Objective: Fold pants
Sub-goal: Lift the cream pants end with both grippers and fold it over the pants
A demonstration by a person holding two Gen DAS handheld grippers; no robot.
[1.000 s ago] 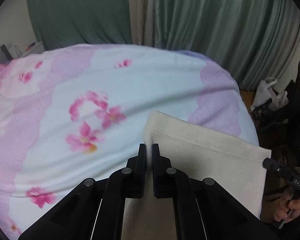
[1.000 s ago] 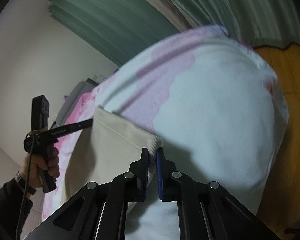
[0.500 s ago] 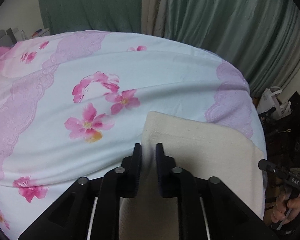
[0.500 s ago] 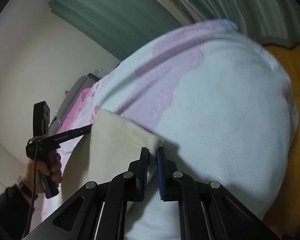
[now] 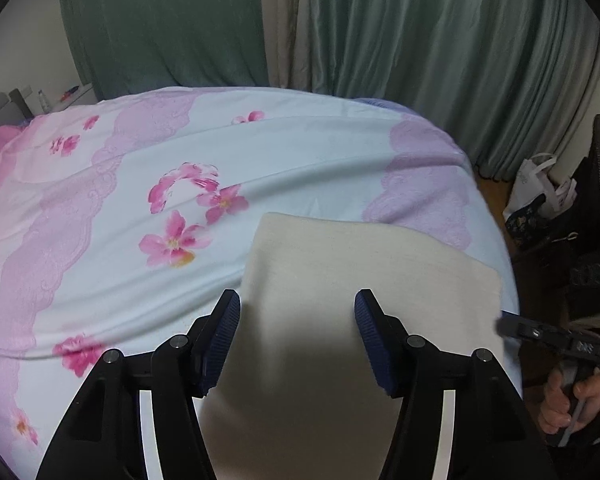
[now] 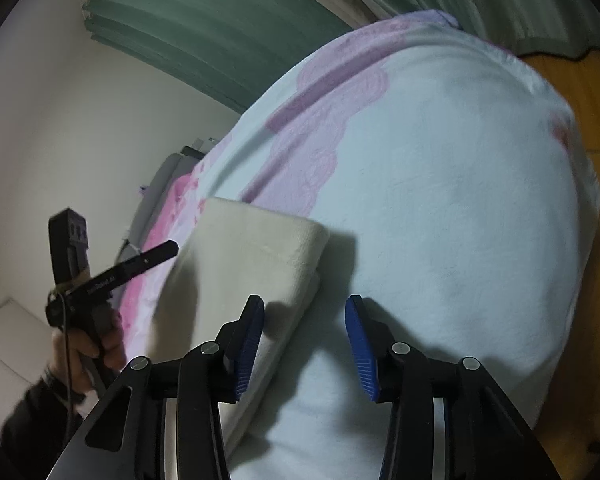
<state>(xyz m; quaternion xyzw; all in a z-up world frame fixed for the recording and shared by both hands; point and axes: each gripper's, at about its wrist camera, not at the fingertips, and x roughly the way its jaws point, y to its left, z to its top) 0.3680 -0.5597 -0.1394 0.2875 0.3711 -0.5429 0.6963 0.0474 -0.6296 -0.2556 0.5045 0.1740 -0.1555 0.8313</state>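
Below both opening tools, the folded pants [image 5: 340,280] run out of frame.

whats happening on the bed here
A person is folding cream pants on a flowered bedspread with a gripper in each hand. The left gripper and right gripper have just been opening and no longer pinch the cloth. The pants lie flat, folded over at the far edge.

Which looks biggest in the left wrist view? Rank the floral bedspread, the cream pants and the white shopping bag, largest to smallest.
1. floral bedspread
2. cream pants, though nearness to the camera inflates them
3. white shopping bag, far off, so its true size is unsure
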